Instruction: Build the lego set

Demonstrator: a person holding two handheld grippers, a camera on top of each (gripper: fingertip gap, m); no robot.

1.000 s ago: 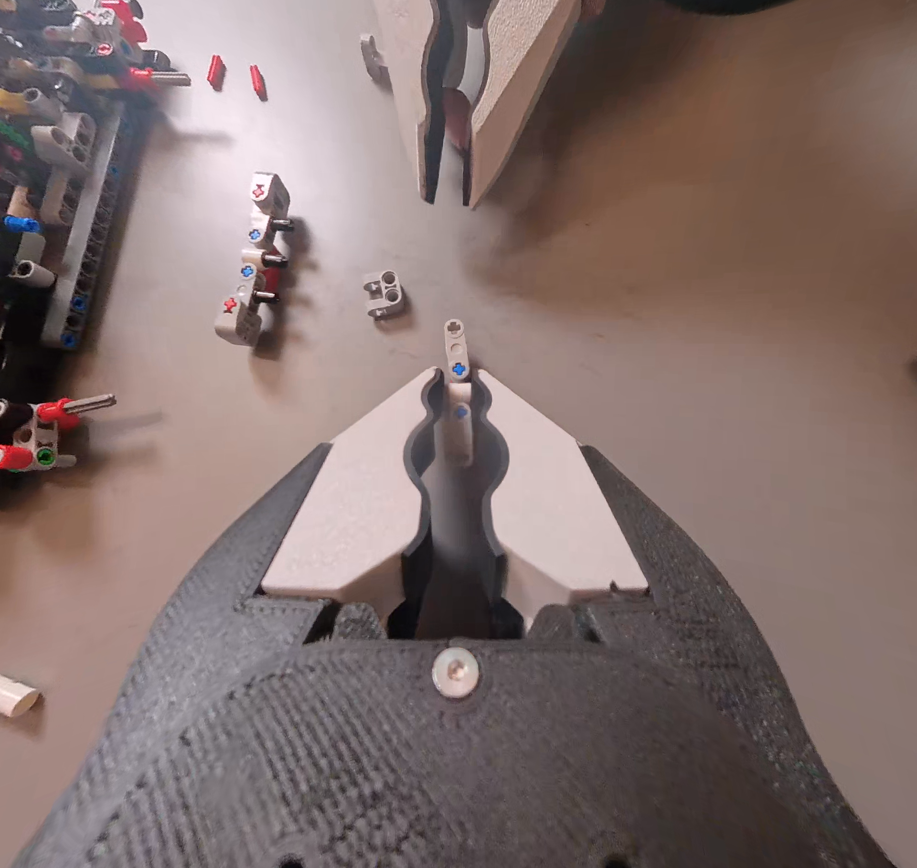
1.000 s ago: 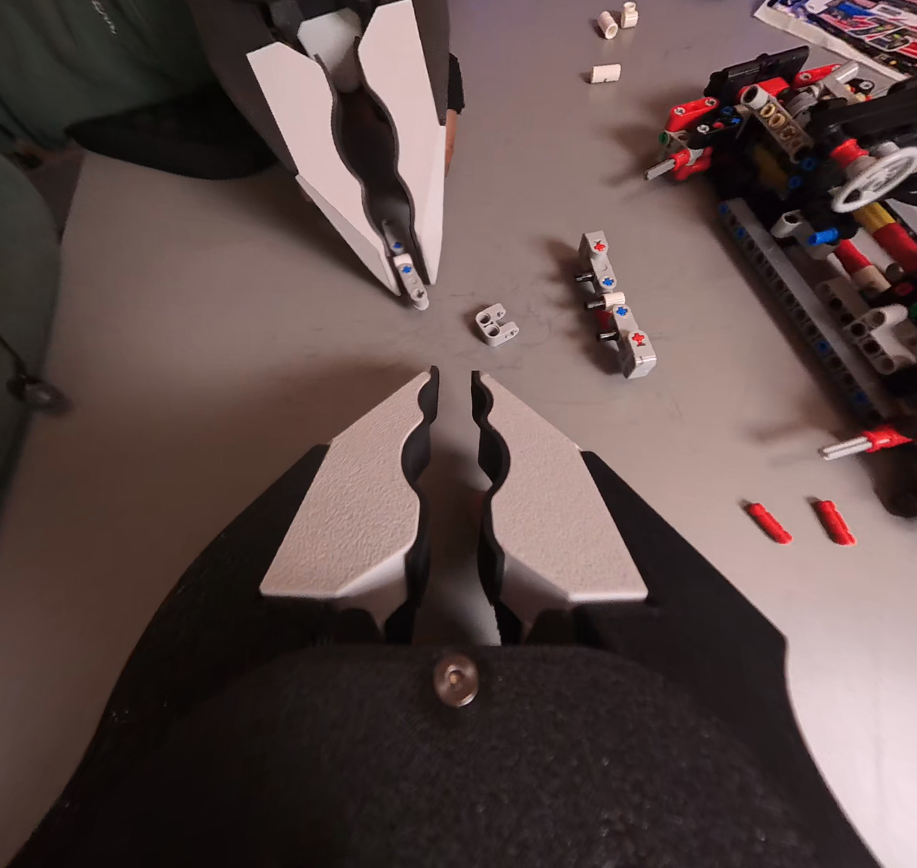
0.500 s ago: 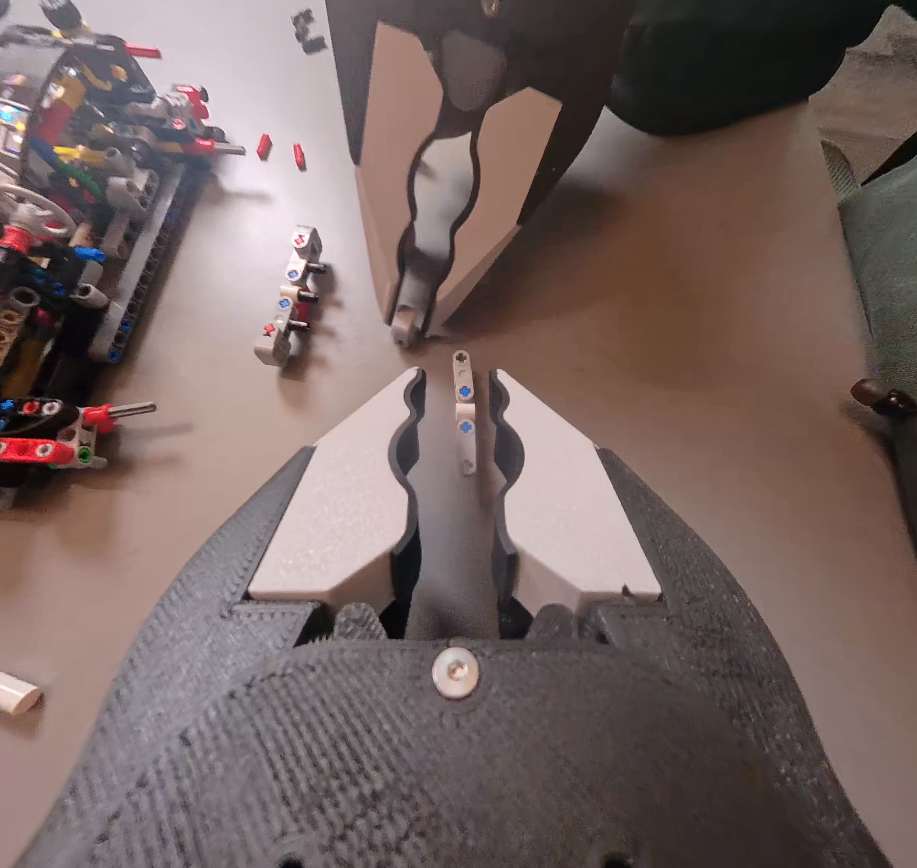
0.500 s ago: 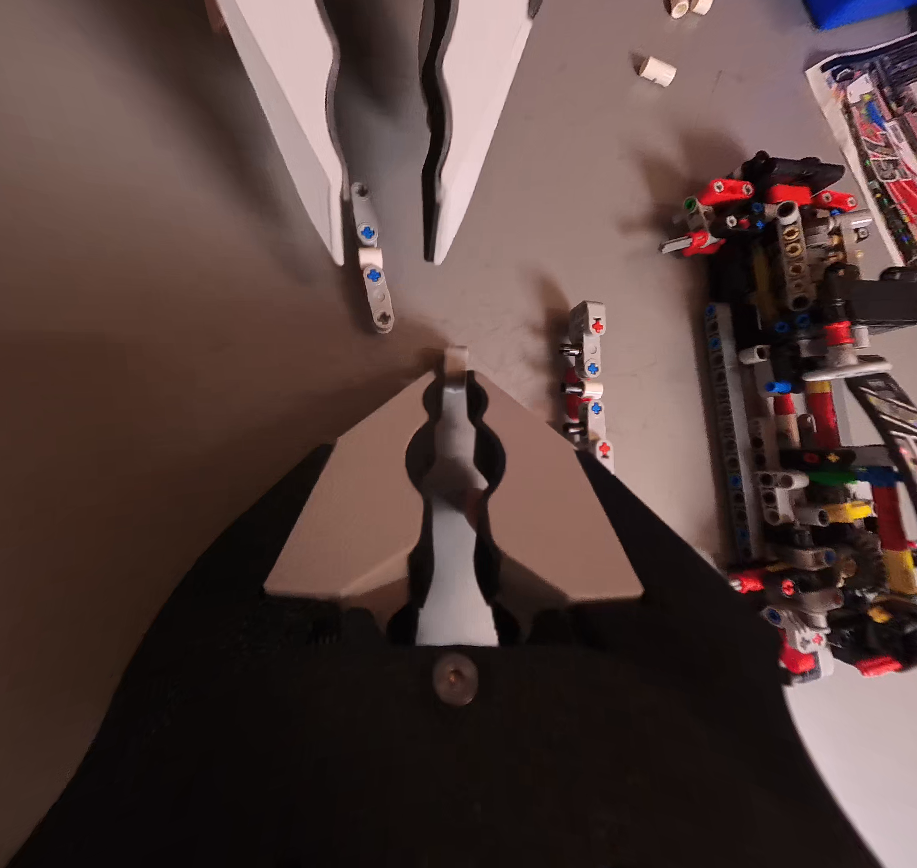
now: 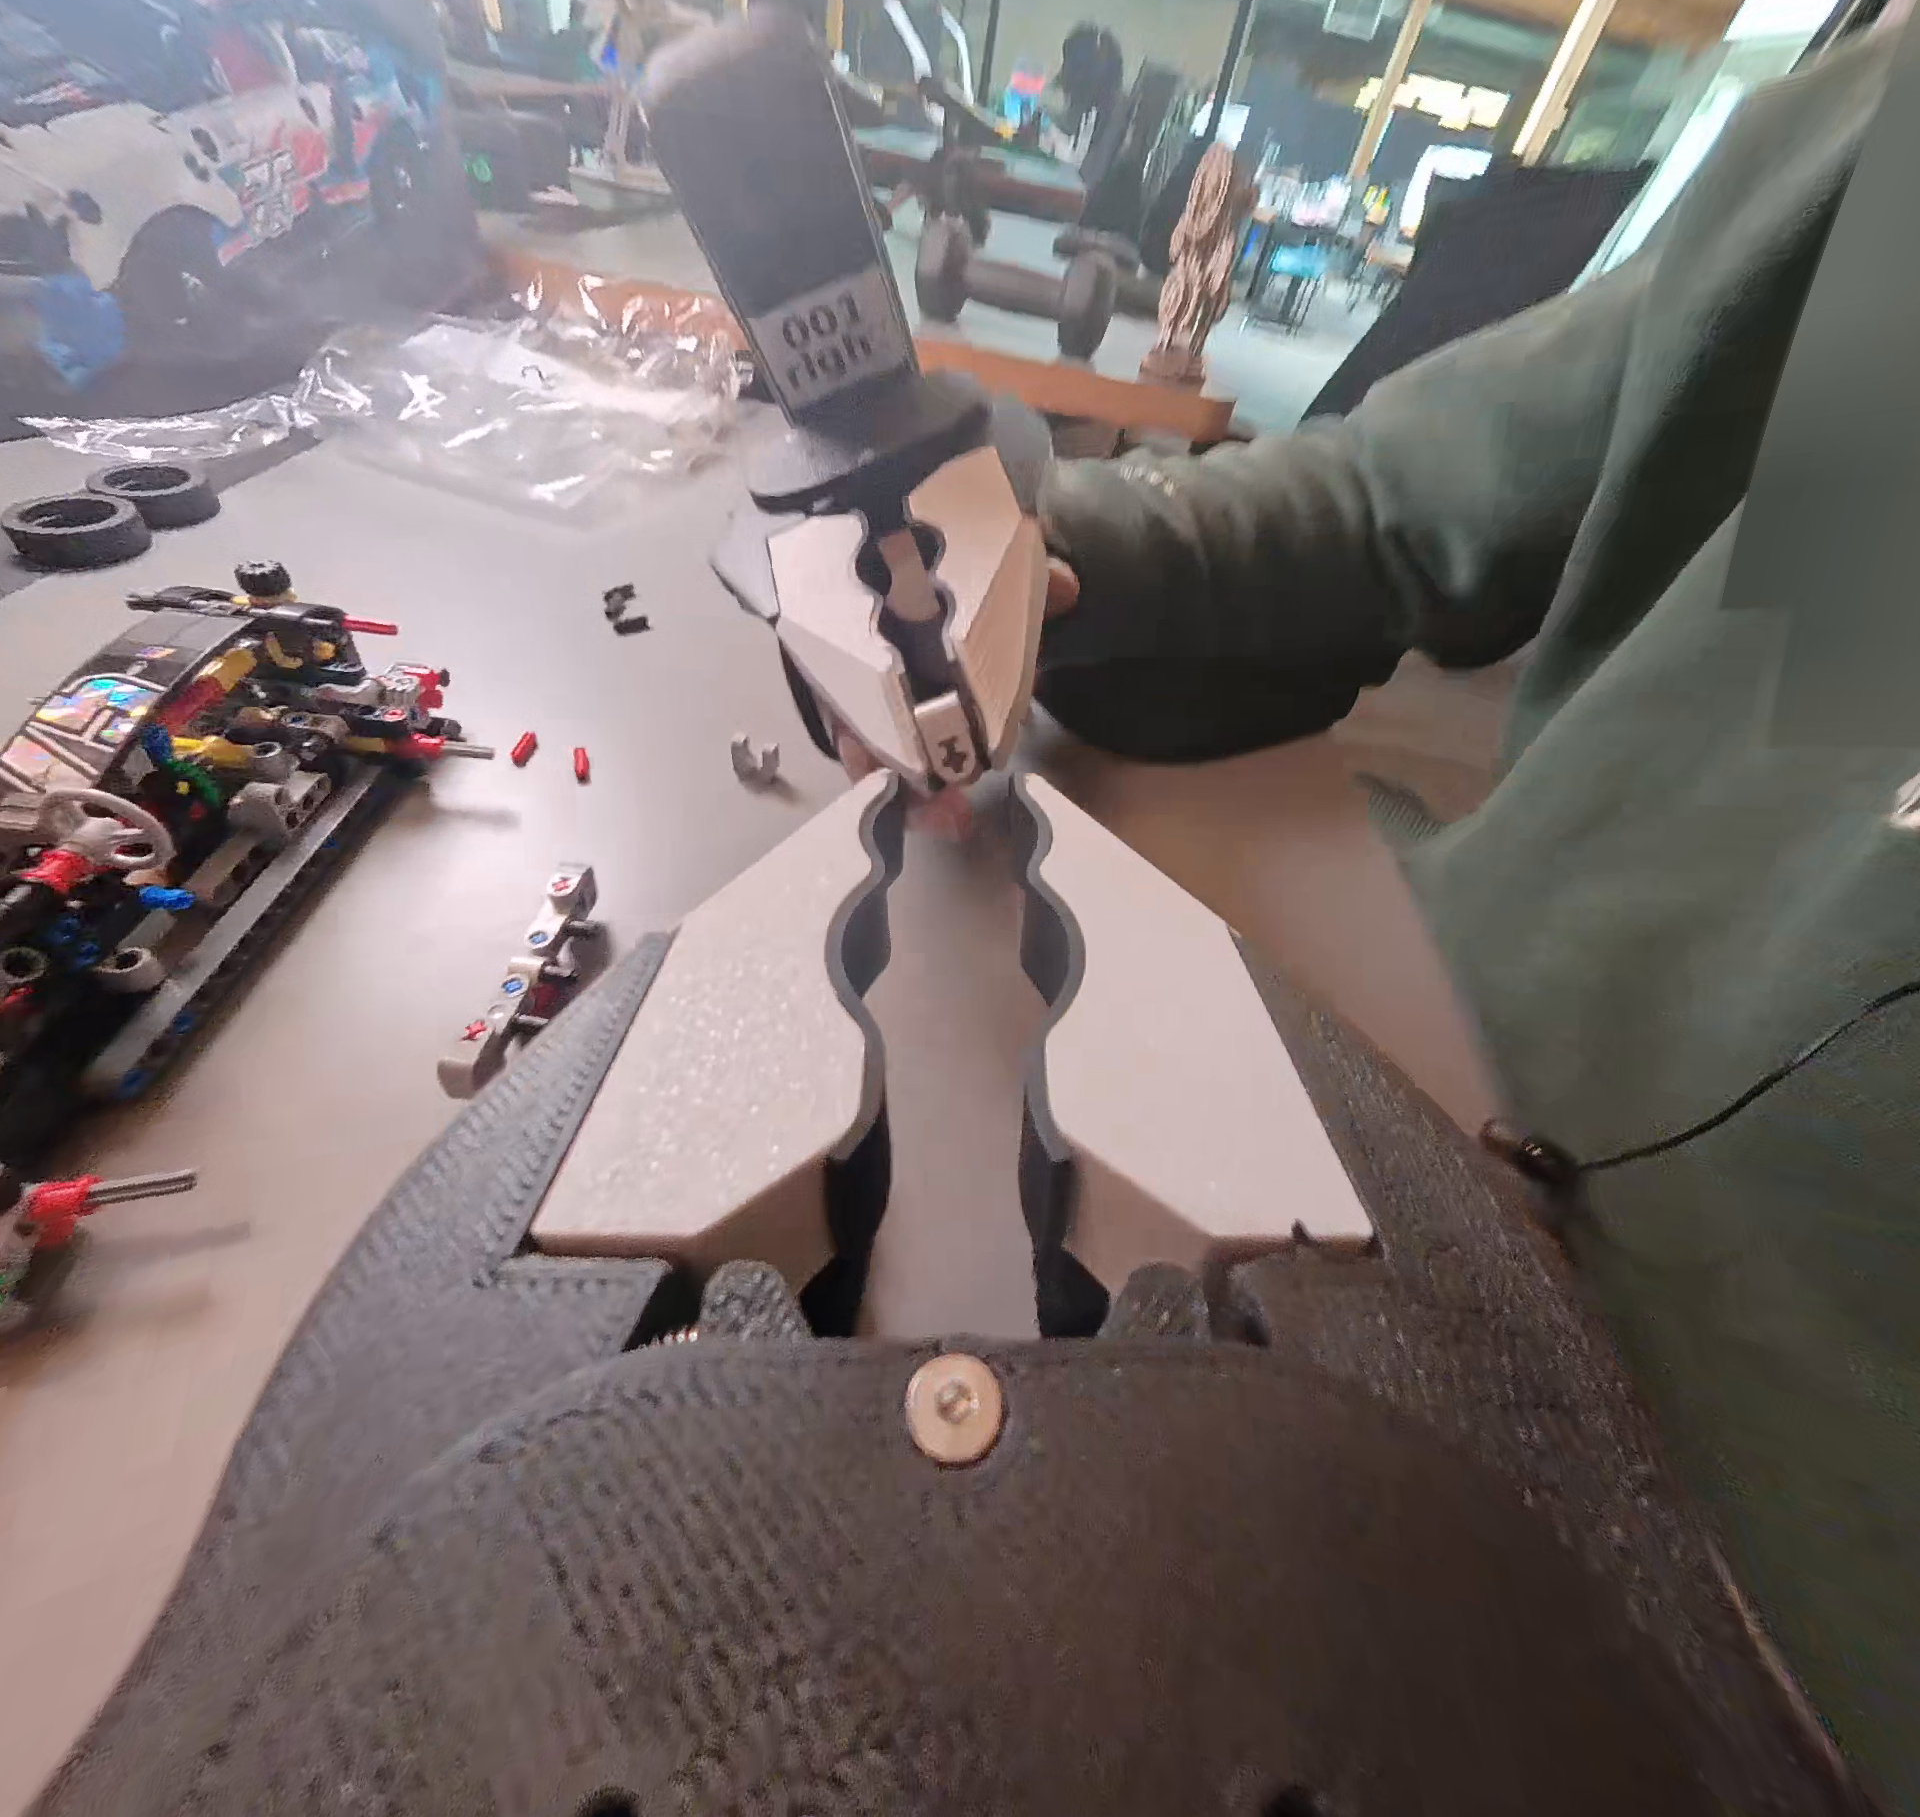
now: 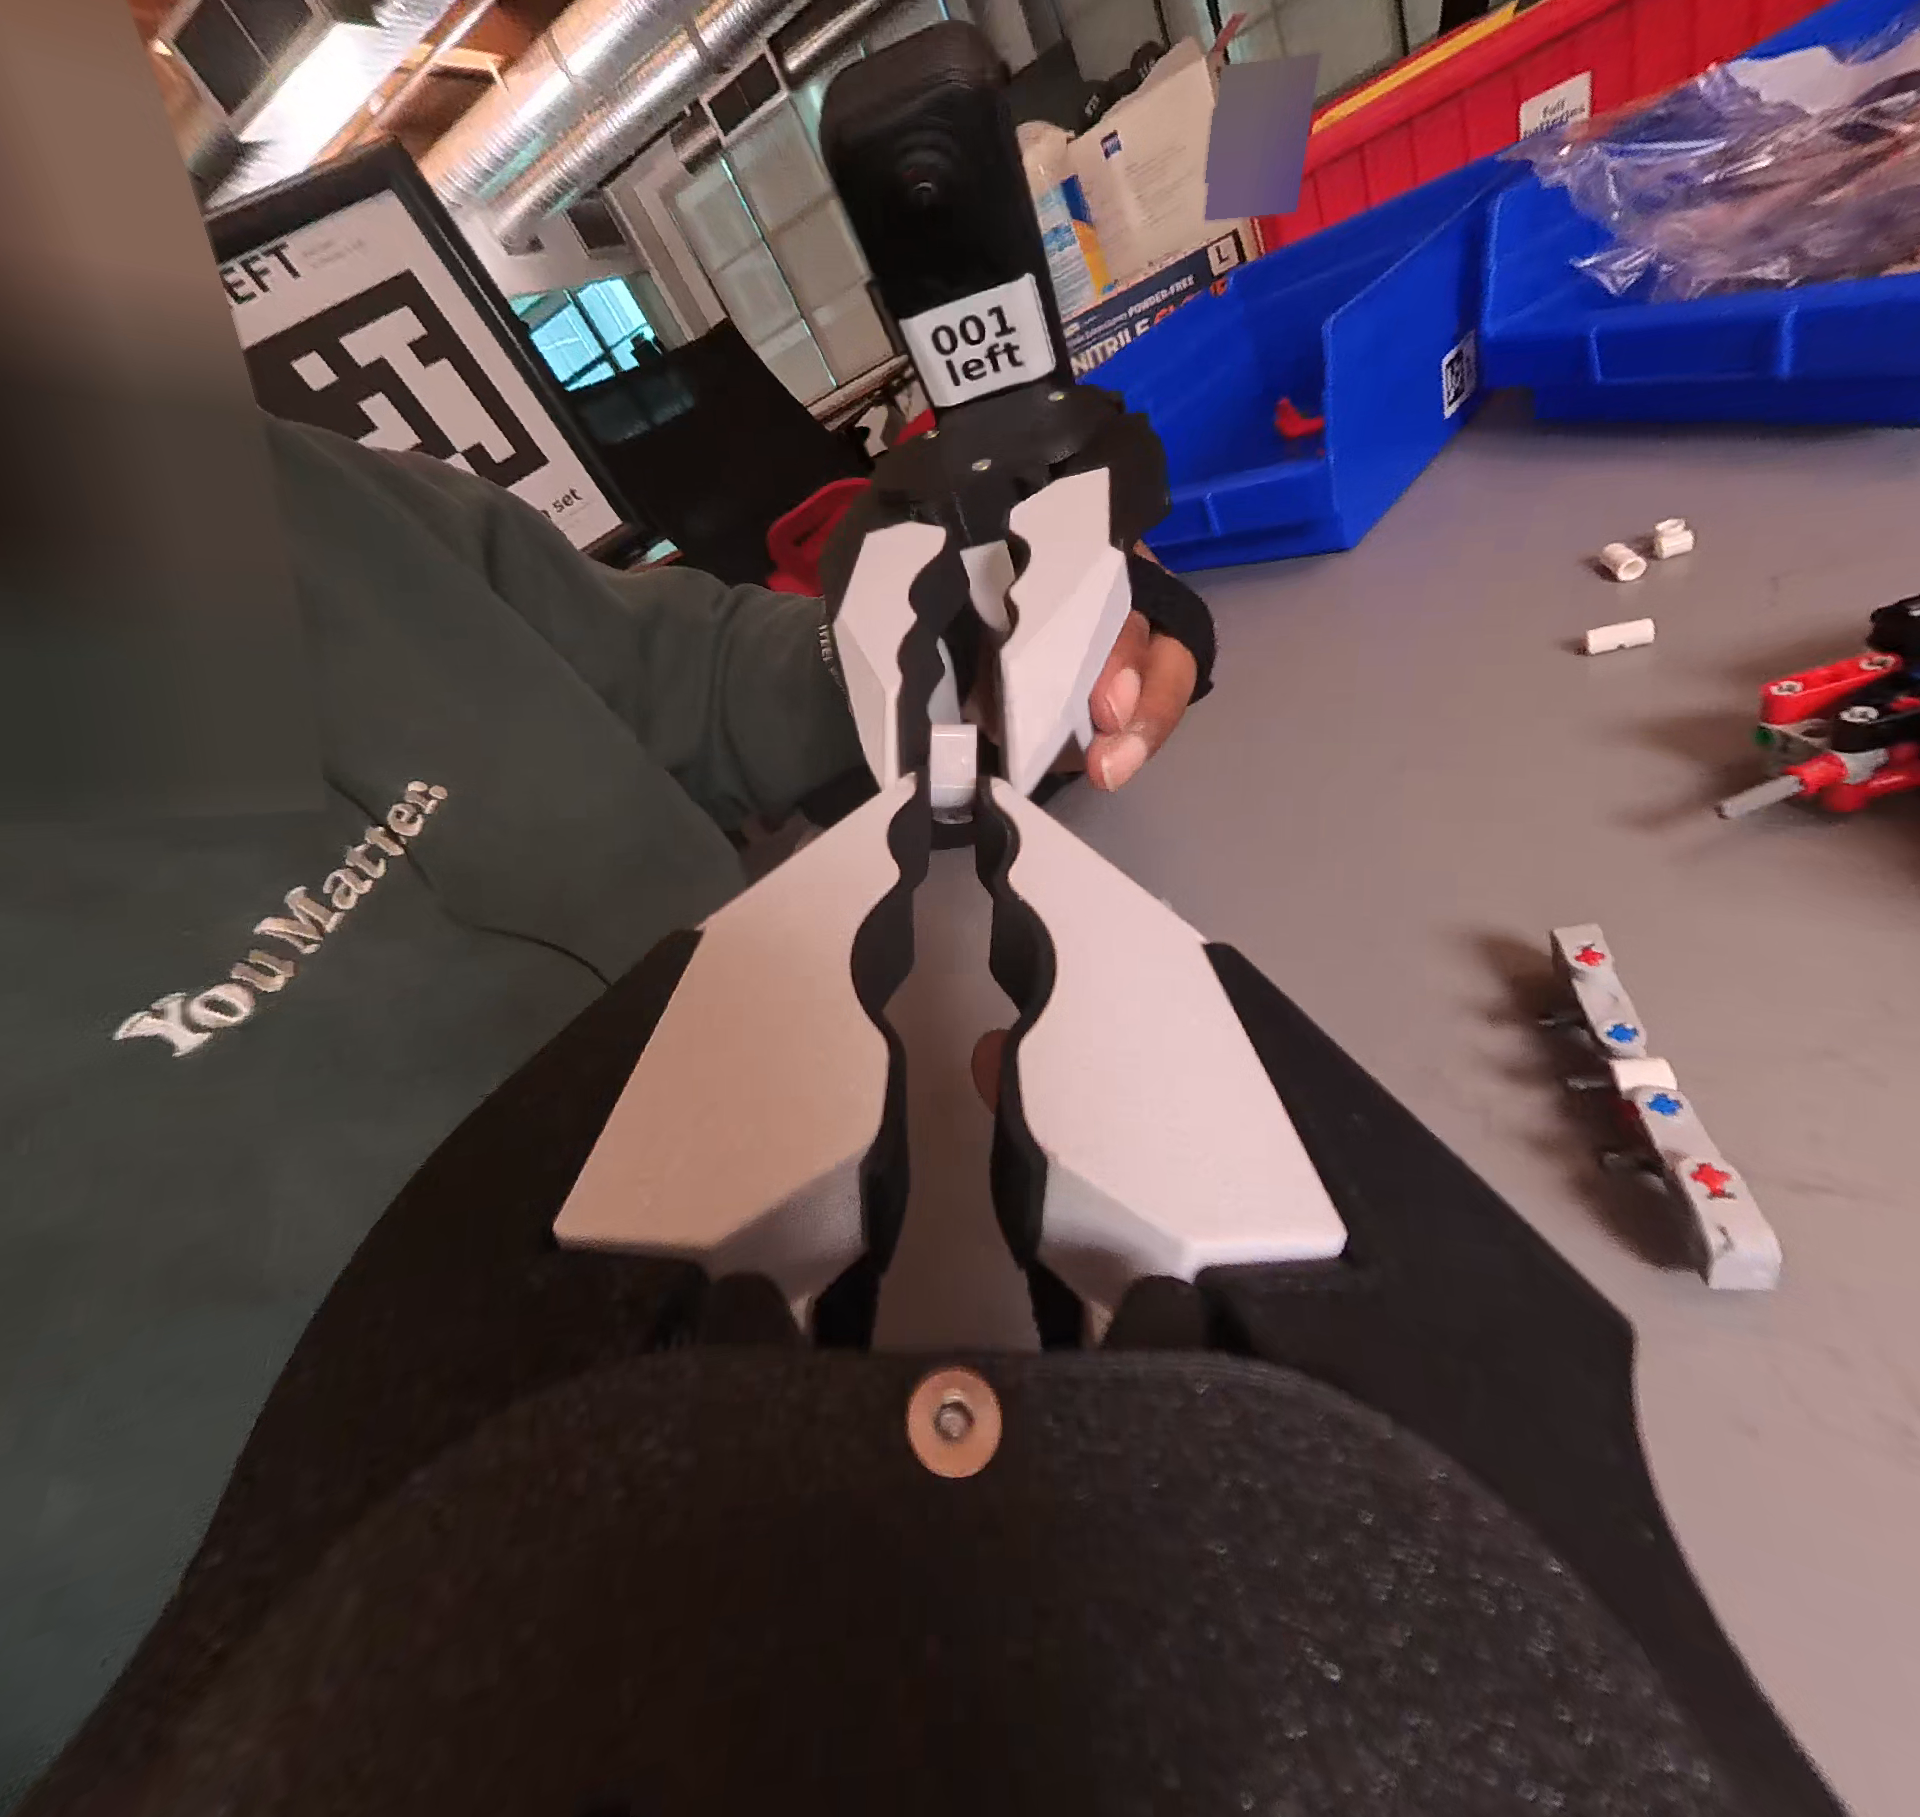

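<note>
My right gripper is shut on a small light grey lego piece. In the left wrist view the piece shows a dark cross hole at its end. My left gripper is open, and nothing shows held between its fingers. The two grippers face each other tip to tip above the grey table. The piece sits right at the left gripper's open tips. A blurred pinkish patch lies just behind them. The partly built car model stands at the left of the table.
A grey beam assembly with red and blue pins lies beside the model and also shows in the right wrist view. Two red pins and a grey connector lie nearby. Black tyres, blue bins and a person's green sleeve surround the space. Only a small space, under 4 cm, lies between the two pairs of fingers. Left tips and right tips are each some 15 centimeters from the grey connector.
Both grippers have risen from the table and tilted up to face each other. The left gripper has opened and let go of the grey beam. The right gripper has shut on a grey piece.
</note>
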